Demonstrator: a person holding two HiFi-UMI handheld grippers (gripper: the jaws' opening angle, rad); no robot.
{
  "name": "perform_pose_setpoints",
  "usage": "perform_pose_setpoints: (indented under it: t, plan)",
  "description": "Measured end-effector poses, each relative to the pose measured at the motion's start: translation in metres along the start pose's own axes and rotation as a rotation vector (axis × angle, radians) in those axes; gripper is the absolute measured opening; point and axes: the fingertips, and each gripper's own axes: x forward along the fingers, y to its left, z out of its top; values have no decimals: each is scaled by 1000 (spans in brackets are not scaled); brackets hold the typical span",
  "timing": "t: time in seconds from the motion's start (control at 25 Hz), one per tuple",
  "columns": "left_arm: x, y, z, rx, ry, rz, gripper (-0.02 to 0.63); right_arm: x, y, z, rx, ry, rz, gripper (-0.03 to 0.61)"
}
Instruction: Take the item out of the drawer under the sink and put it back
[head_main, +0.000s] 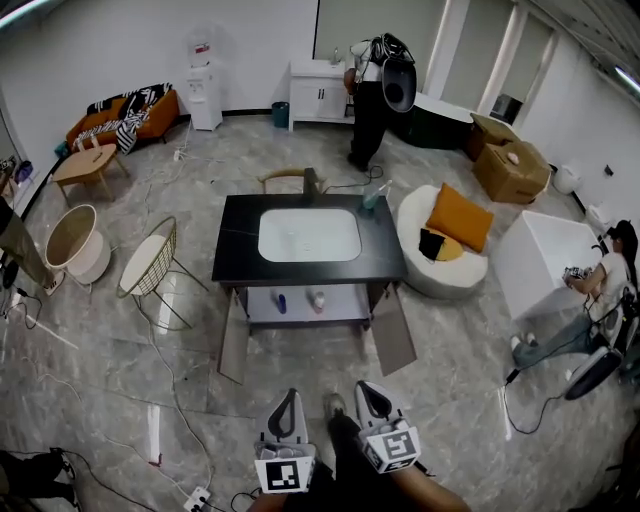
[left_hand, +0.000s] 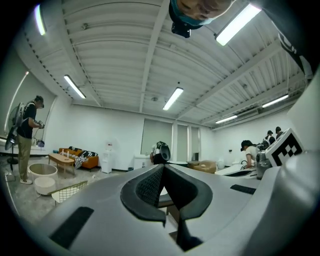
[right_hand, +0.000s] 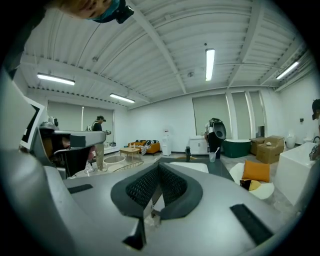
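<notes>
Left gripper (head_main: 287, 398) fingers pressed together, nothing between them; right gripper (head_main: 366, 392) likewise closed and empty; well ahead of both stands the black sink cabinet with a white basin (head_main: 235, 240), its doors open; on the white shelf (head_main: 300, 316) beneath sit a small blue bottle (head_main: 281, 301) and a small white bottle (head_main: 317, 299), far beyond the fingers.
</notes>
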Motion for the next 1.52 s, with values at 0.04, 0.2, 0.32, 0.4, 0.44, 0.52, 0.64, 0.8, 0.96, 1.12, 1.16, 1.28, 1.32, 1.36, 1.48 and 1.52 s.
perform_pose_setpoints:
  t: [0.04,0.2,0.32,0.4,0.44,0.52,0.64,0.8,0.96,1.12,1.16,1.28,1.32,1.36,1.48,1.52]
  plan:
    - [9,3,-4,-5,4,5,11,13,-7,-1,-1,-2,-1,2]
    - [55,17,-21,-7,28,28,11,71,-36,-13,12,-3,-3,2]
    - [87,31,-35,-3,45,49,11,114,-55,-27,19,13,5,2]
    - [109,40,-47,-9,52,49,11,146,-70,-38,17,35,5,2]
    - [121,44,-55,-11,59,49,9,162,-79,-45,16,47,4,3]
    - [144,51,-71,-10,80,60,11,190,-94,-65,22,65,17,2]
    - [173,61,-97,20,97,65,11,229,-108,-93,2,118,45,2]
    - [204,78,-156,8,104,85,11,281,-122,-147,-44,94,74,2]
    - [224,92,-219,-12,99,93,11,320,-133,-209,-21,107,62,2]
    - [237,102,-281,-32,113,101,11,350,-148,-271,0,117,43,3]
    - [240,104,-297,-32,118,100,11,357,-153,-287,4,117,38,3]
    - [250,108,-341,-31,106,94,11,375,-167,-333,21,111,24,3]
    - [252,109,-355,-28,102,91,11,380,-171,-347,26,109,23,5]
    - [254,109,-369,-25,99,86,11,385,-175,-362,28,107,23,8]
    - [262,110,-406,-19,75,73,11,402,-188,-401,22,100,20,74]
    - [265,109,-416,-18,63,69,11,407,-192,-413,16,100,20,89]
